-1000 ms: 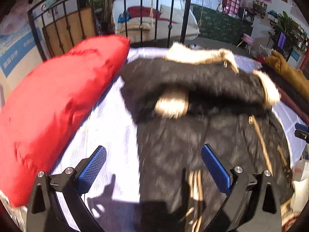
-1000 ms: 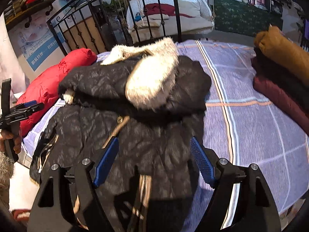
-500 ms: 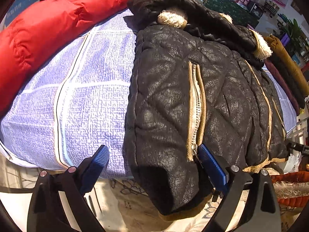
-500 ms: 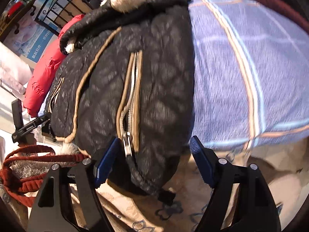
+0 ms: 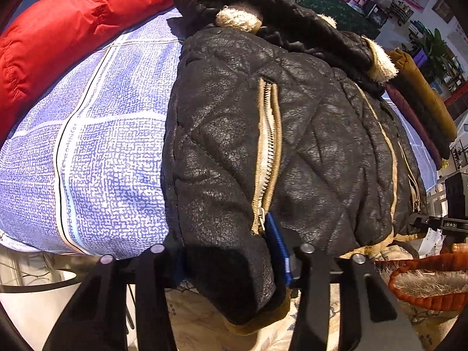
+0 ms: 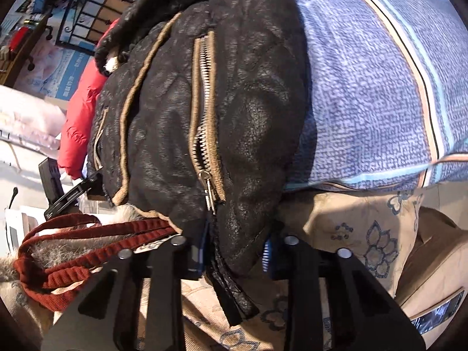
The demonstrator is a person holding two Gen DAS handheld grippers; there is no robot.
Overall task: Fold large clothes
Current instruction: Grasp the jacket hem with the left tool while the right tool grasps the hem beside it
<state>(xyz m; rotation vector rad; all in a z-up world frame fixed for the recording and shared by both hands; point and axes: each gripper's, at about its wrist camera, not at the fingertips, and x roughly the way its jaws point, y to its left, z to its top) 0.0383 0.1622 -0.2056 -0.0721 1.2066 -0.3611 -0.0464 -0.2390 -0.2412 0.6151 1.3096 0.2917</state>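
Note:
A black quilted jacket [image 5: 307,134] with tan zippers and a cream fleece collar lies on a blue checked bed sheet [image 5: 96,146], its hem hanging over the near edge. My left gripper [image 5: 231,251] is shut on the hem's left corner. In the right wrist view the same jacket [image 6: 234,102] fills the middle, and my right gripper [image 6: 237,251] is shut on its right hem corner, below a zipper pull. Each gripper's fingertips are mostly hidden by the fabric.
A red puffer jacket [image 5: 67,29] lies at the sheet's left. Folded brown and maroon clothes [image 5: 421,102] are stacked on the right. A rust fur-trimmed garment [image 6: 67,251] hangs below the bed edge. A floral bed skirt [image 6: 365,234] hangs under the sheet.
Both grippers dropped from above the jacket to the bed's near edge, moved in on the hem corners, and closed on them.

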